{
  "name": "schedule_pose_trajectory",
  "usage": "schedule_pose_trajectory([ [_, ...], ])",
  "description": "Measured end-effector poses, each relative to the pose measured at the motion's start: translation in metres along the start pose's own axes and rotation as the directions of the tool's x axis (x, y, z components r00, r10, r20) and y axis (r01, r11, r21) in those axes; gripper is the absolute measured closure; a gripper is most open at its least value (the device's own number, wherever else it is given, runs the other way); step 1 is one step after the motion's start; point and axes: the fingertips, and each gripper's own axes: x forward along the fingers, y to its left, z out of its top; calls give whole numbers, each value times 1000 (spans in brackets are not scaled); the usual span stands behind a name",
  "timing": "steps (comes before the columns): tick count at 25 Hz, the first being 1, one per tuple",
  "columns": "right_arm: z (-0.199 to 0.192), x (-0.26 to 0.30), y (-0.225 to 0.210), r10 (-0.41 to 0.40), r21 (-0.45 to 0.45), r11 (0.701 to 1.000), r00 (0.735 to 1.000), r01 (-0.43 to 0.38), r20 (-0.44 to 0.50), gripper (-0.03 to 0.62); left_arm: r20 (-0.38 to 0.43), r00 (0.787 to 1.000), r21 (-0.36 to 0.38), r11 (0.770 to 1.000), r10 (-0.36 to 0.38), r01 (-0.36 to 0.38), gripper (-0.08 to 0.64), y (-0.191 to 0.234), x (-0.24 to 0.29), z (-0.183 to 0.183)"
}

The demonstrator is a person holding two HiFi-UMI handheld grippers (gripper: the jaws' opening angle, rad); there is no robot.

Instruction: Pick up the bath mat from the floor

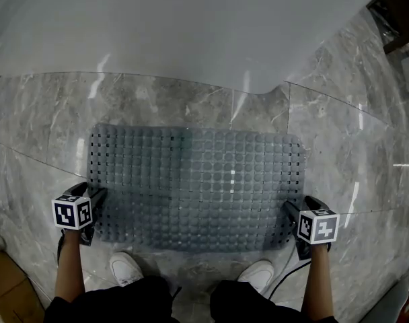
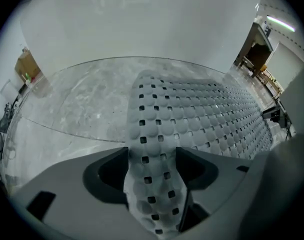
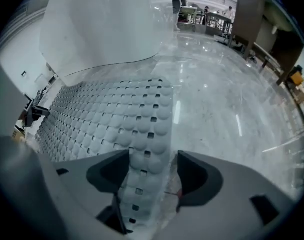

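Flat on the grey marble floor (image 1: 157,99), at 12 o'clock from the white shoes (image 1: 127,266): the bath mat (image 1: 198,187). Lies with its long axis from 9 to 3 o'clock in the head view, one short end toward each gripper, near long edge toward 6.

At the mat's 8 o'clock corner: left gripper (image 1: 95,200), jaws spread, straddling the mat's edge without pinching it. At the 4 o'clock corner: right gripper (image 1: 295,210), jaws likewise wide apart around the edge strip, with bare floor visible beside it.

Likely trouble from here:
- Closing too shallow, catching only the outermost row of bumps, then losing the soft perforated sheet on the lift.
- Lifting one end ahead of the other, dragging the far corner out of its jaws.
- Possibly fighting suction against the polished stone, stretching the mat rather than freeing it; underside not visible, so only a guess.
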Motion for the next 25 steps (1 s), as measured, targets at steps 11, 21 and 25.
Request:
schedule_pose_trajectory([
  [11,2,0,5,-9,-43,999,1000,8,-23,317,19,1000,-25,1000,-5,5,254,3,1,-1],
  [21,2,-4,24,-7,-105,994,1000,9,19,470,47,998,76,996,-42,38,476,-27,-2,1],
  [25,6,-12,27,16,-97,995,998,-10,65,491,101,991,43,996,-84,80,499,-30,-9,6],
])
